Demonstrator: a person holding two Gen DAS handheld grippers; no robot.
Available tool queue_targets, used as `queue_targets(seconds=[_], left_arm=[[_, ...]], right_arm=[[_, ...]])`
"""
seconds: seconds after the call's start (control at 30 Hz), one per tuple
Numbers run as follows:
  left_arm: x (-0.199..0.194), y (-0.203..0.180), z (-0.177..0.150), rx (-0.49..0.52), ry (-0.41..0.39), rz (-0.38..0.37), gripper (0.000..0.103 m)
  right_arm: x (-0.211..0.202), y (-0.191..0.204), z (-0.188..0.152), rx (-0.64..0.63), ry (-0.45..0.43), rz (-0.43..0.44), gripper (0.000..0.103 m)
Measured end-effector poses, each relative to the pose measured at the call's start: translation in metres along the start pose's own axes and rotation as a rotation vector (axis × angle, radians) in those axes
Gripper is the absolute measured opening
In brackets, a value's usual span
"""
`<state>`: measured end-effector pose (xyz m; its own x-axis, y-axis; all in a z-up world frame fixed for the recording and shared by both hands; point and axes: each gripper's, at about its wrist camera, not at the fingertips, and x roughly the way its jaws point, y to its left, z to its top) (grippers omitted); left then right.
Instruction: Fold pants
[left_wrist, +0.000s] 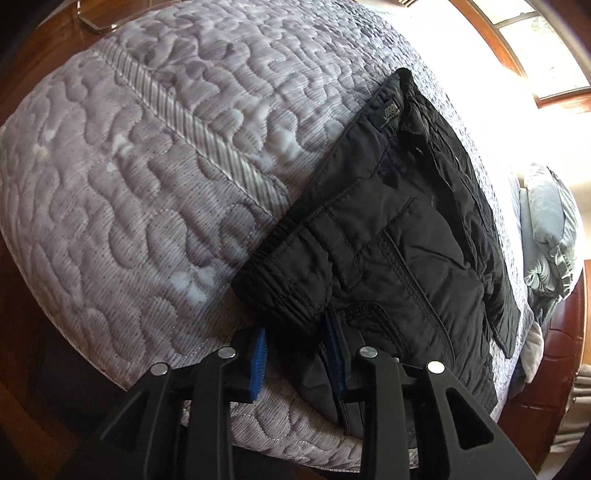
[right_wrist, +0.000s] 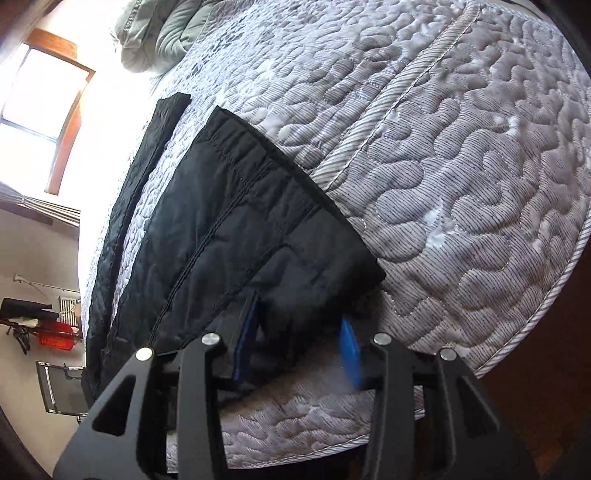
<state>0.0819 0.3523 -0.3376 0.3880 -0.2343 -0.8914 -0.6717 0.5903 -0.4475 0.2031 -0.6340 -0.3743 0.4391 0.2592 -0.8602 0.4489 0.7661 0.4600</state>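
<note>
Pants (left_wrist: 399, 229) hem hides right gripper (right_wrist: 299, 350) fingertips

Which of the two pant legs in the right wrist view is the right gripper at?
The wider near leg, whose hem corner lies between the right gripper pads; the narrow far leg lies apart, nearer the window.
</note>
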Motion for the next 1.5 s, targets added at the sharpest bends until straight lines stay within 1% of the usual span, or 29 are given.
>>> queue_targets(seconds=[0.03, 0.07, 0.1, 0.13, 0.17, 0.2, 0.23, 0.27, 0.3, 0.33, 0.4, 0.47, 0.57, 0.67, 0.73, 0.8, 0.9, 1.0, 1.07, 1.1, 1.13, 1.17, 1.2, 1.23, 1.27, 1.33, 1.4, 1.5], left_arm=[[-0.005, -0.001, -0.001, 0.009, 0.006, 0.004, 0.043], [-0.013, -0.004, -0.001, 0.025, 0.004, 0.019, 0.066], [-0.024, -0.005, 0.0, 0.049, -0.012, 0.052, 0.077], [-0.037, -0.009, 0.002, 0.089, -0.039, 0.089, 0.086], [-0.048, -0.016, 0.007, 0.135, -0.065, 0.111, 0.086], [-0.058, -0.023, 0.015, 0.178, -0.083, 0.112, 0.087], [-0.067, -0.027, 0.027, 0.215, -0.099, 0.099, 0.089], [-0.074, -0.037, 0.04, 0.247, -0.112, 0.085, 0.095], [-0.078, -0.051, 0.054, 0.286, -0.12, 0.065, 0.097], [-0.079, -0.066, 0.07, 0.332, -0.123, 0.045, 0.099], [-0.072, -0.098, 0.102, 0.43, -0.109, 0.021, 0.099], [-0.052, -0.125, 0.138, 0.486, -0.062, 0.008, 0.099], [-0.016, -0.143, 0.19, 0.483, -0.001, -0.006, 0.099], [0.024, -0.153, 0.227, 0.462, 0.057, -0.026, 0.099], [0.042, -0.156, 0.242, 0.466, 0.064, -0.038, 0.099], [0.06, -0.156, 0.258, 0.468, 0.089, -0.048, 0.099], [0.088, -0.156, 0.276, 0.474, 0.127, -0.038, 0.099], [0.111, -0.152, 0.284, 0.475, 0.163, -0.04, 0.098], [0.113, -0.152, 0.28, 0.499, 0.157, -0.059, 0.097], [0.112, -0.153, 0.28, 0.504, 0.156, -0.074, 0.095], [0.112, -0.153, 0.279, 0.508, 0.16, -0.088, 0.074], [0.112, -0.155, 0.278, 0.513, 0.175, -0.093, 0.045], [0.112, -0.156, 0.277, 0.517, 0.177, -0.081, 0.043], [0.113, -0.156, 0.277, 0.518, 0.18, -0.081, 0.038], [0.114, -0.156, 0.276, 0.519, 0.188, -0.076, 0.03], [0.113, -0.157, 0.277, 0.517, 0.189, -0.064, 0.029], [0.116, -0.156, 0.279, 0.512, 0.205, -0.057, 0.031], [0.125, -0.154, 0.283, 0.482, 0.216, -0.066, 0.038]], right_arm=[[-0.007, 0.001, 0.001, -0.007, 0.007, -0.018, 0.063], [-0.016, 0.002, 0.002, -0.02, 0.002, -0.048, 0.073], [-0.026, 0.004, 0.006, -0.049, -0.006, -0.1, 0.078], [-0.037, 0.008, 0.008, -0.094, -0.009, -0.167, 0.078], [-0.047, 0.012, 0.012, -0.136, -0.019, -0.212, 0.078], [-0.058, 0.018, 0.015, -0.176, -0.033, -0.225, 0.078], [-0.067, 0.025, 0.02, -0.211, -0.04, -0.217, 0.078], [-0.074, 0.037, 0.026, -0.244, -0.038, -0.19, 0.078], [-0.077, 0.051, 0.034, -0.27, -0.03, -0.156, 0.079], [-0.076, 0.067, 0.044, -0.29, -0.019, -0.116, 0.085], [-0.07, 0.101, 0.061, -0.316, -0.005, -0.039, 0.09], [-0.053, 0.139, 0.079, -0.335, 0.016, 0.018, 0.09], [-0.019, 0.191, 0.107, -0.359, 0.055, 0.061, 0.09], [0.017, 0.232, 0.135, -0.377, 0.09, 0.062, 0.09], [0.041, 0.253, 0.156, -0.378, 0.121, 0.056, 0.09], [0.063, 0.274, 0.178, -0.385, 0.125, 0.039, 0.09], [0.092, 0.296, 0.205, -0.391, 0.131, 0.026, 0.09], [0.117, 0.313, 0.225, -0.408, 0.145, 0.023, 0.09], [0.131, 0.322, 0.236, -0.431, 0.158, 0.025, 0.09], [0.137, 0.326, 0.242, -0.447, 0.166, 0.021, 0.09], [0.141, 0.329, 0.246, -0.467, 0.169, 0.011, 0.09], [0.145, 0.332, 0.253, -0.49, 0.166, -0.003, 0.09], [0.149, 0.334, 0.26, -0.503, 0.166, -0.008, 0.09], [0.153, 0.334, 0.269, -0.505, 0.171, -0.008, 0.09], [0.157, 0.334, 0.278, -0.507, 0.172, -0.009, 0.09], [0.162, 0.334, 0.293, -0.517, 0.169, -0.012, 0.09], [0.17, 0.332, 0.311, -0.519, 0.17, -0.028, 0.09], [0.185, 0.329, 0.333, -0.525, 0.173, -0.069, 0.09]])
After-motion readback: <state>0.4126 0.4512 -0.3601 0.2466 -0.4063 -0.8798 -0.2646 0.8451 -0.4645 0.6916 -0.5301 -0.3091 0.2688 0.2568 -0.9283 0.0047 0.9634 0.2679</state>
